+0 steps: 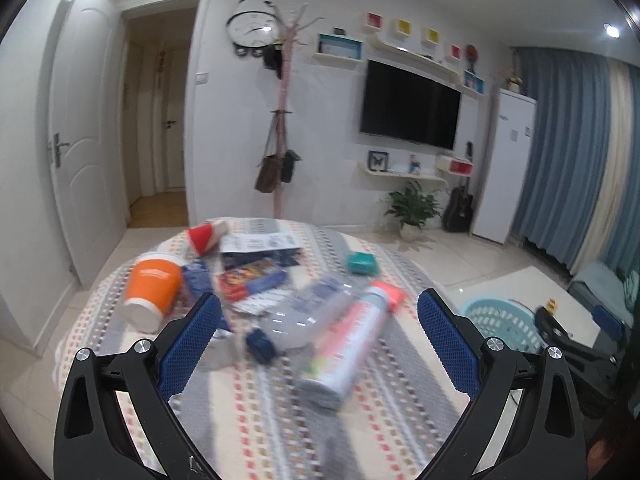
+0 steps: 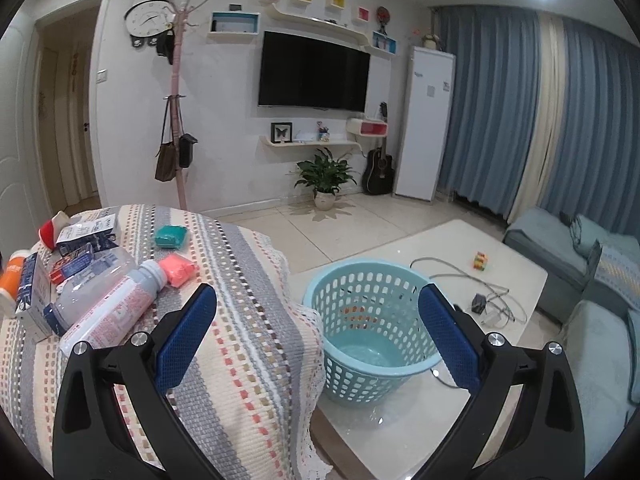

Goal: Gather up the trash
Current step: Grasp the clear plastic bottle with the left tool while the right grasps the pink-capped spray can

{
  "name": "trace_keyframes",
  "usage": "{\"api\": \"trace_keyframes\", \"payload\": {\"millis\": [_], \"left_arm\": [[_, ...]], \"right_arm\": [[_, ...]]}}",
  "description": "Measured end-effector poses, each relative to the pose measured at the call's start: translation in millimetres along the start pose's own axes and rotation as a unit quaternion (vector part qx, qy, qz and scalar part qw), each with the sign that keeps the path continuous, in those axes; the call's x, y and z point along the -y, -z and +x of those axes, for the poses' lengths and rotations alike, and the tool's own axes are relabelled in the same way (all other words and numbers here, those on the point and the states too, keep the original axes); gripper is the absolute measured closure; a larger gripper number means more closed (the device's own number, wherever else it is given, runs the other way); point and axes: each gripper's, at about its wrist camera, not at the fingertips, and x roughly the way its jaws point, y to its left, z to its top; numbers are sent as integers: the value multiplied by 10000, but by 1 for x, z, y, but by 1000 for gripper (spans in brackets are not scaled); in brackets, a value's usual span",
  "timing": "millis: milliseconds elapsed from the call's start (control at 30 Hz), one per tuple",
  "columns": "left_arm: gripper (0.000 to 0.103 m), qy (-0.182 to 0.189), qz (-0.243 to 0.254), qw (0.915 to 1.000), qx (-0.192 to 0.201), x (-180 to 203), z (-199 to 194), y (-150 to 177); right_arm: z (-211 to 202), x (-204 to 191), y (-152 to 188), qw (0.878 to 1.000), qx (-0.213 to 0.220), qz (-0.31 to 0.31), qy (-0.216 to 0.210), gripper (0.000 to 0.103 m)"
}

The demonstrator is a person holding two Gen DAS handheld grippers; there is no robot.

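Trash lies on a table with a striped cloth [image 1: 280, 420]: an orange cup [image 1: 154, 286] on its side, a red cup [image 1: 202, 237], a white bottle with a pink label [image 1: 348, 344], a clear plastic bottle [image 1: 298, 318], flat wrappers [image 1: 252, 276], a pink packet [image 1: 390, 294] and a teal packet [image 1: 362, 263]. My left gripper [image 1: 318, 330] is open above the bottles and holds nothing. My right gripper [image 2: 316, 322] is open and empty, between the table edge and a light-blue basket [image 2: 372, 320]. The white bottle [image 2: 112, 306], pink packet [image 2: 179, 271] and teal packet [image 2: 171, 236] also show in the right wrist view.
The basket stands on a low white coffee table [image 2: 440, 248] with cables [image 2: 492, 300] and a small coloured cube [image 2: 480, 261]. A blue sofa [image 2: 580, 260] is at the right. A coat rack [image 2: 176, 100], TV [image 2: 312, 70] and potted plant [image 2: 325, 180] stand by the far wall.
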Motion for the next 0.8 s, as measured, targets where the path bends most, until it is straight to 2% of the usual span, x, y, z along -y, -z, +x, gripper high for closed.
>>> {"api": "trace_keyframes", "payload": {"millis": [33, 100, 133, 200, 267, 367, 467, 500, 633, 800], "left_arm": [[8, -67, -143, 9999, 11, -20, -2, -9], [8, -112, -290, 9995, 11, -37, 0, -13], [8, -126, -351, 9993, -21, -47, 2, -15], [8, -144, -451, 9988, -105, -63, 7, -17], [10, -68, -526, 9984, -172, -76, 12, -19], [13, 179, -509, 9979, -360, -90, 25, -20], [20, 558, -411, 9953, -681, -97, 45, -22], [24, 627, -369, 9944, -766, -98, 51, -23], [26, 766, -131, 9917, -1022, -99, 75, -23], [29, 1131, -23, 9833, -1429, -100, 105, -22]], "right_arm": [[-1, -4, 0, 10000, 29, -69, 14, 11], [-3, -19, -2, 9996, 40, -256, -127, 19], [-3, -26, -3, 9990, -2, -302, -333, 21], [-1, -38, -4, 9969, -108, -343, -695, 31], [6, -54, -5, 9929, -301, -351, -1093, 34], [21, -72, -5, 9853, -663, -201, -1563, 34], [35, -92, -5, 9772, -937, -42, -1902, 34], [39, -97, -5, 9754, -998, 4, -1967, 34], [59, -121, -4, 9713, -1271, 128, -2007, 35], [81, -141, 4, 9555, -1828, 442, -2272, 35]]}}
